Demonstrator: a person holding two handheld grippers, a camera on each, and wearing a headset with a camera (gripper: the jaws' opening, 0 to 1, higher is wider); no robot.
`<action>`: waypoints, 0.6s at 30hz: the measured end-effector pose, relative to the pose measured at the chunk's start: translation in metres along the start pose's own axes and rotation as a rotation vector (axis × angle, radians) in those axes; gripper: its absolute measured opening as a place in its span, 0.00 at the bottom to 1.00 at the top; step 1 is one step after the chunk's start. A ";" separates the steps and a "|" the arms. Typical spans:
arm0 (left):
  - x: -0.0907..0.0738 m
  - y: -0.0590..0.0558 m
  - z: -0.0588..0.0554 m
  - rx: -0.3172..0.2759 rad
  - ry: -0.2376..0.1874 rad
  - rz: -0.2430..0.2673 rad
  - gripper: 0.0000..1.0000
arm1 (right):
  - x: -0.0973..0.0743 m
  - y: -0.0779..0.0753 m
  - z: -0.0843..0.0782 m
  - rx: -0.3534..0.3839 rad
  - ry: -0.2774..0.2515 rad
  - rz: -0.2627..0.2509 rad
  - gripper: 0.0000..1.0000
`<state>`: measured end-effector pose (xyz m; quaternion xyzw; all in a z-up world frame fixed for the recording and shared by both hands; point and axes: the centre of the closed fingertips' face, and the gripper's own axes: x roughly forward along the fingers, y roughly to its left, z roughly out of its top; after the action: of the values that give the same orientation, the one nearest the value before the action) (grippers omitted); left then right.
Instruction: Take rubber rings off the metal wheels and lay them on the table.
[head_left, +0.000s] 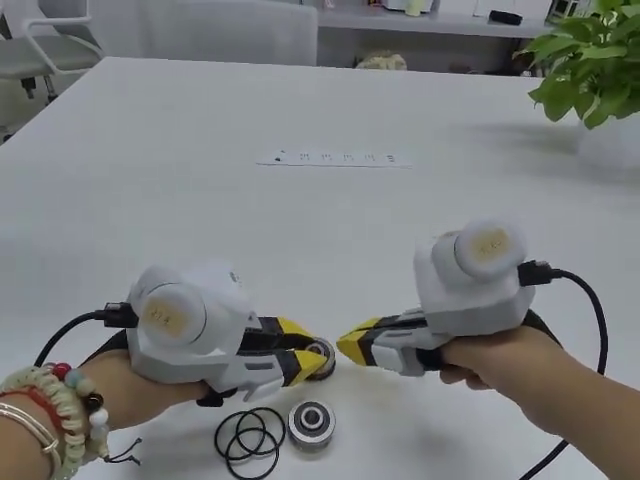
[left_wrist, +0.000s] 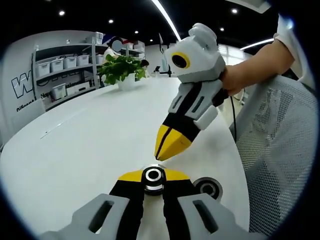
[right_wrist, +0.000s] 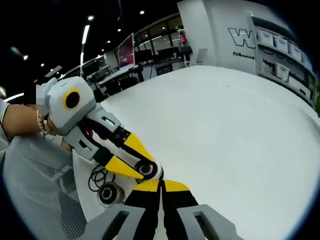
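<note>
Held a metal wheel (left_wrist: 153, 180) in the left hand-held gripper (left_wrist: 153, 173) tips. Faced the right hand-held gripper (left_wrist: 169, 144), jaws together, pointing at it. Showed a second wheel (left_wrist: 207, 187) by the surface (left_wrist: 100, 135) edge.

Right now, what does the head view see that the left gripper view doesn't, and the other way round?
Head view extra: loose black rubber rings lying on the table, and a paper strip farther off. Left gripper view extra: shelves of bins and a mesh chair back. Shared: the left gripper clamped on a metal wheel, a second wheel on the table, the shut right gripper, a leafy plant.
</note>
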<state>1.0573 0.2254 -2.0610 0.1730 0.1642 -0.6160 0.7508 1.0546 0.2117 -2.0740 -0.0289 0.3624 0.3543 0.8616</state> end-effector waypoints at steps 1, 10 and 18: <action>0.000 0.000 0.000 0.000 0.000 -0.001 0.08 | 0.001 0.001 -0.003 -0.026 0.015 0.001 0.00; 0.000 0.000 0.000 -0.003 0.000 -0.001 0.08 | 0.005 0.011 -0.009 -0.071 0.043 0.038 0.09; 0.000 0.000 0.000 -0.007 -0.002 -0.002 0.08 | 0.009 0.014 -0.006 -0.084 0.015 0.037 0.18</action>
<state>1.0574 0.2253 -2.0608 0.1694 0.1656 -0.6163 0.7510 1.0458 0.2255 -2.0813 -0.0611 0.3539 0.3847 0.8503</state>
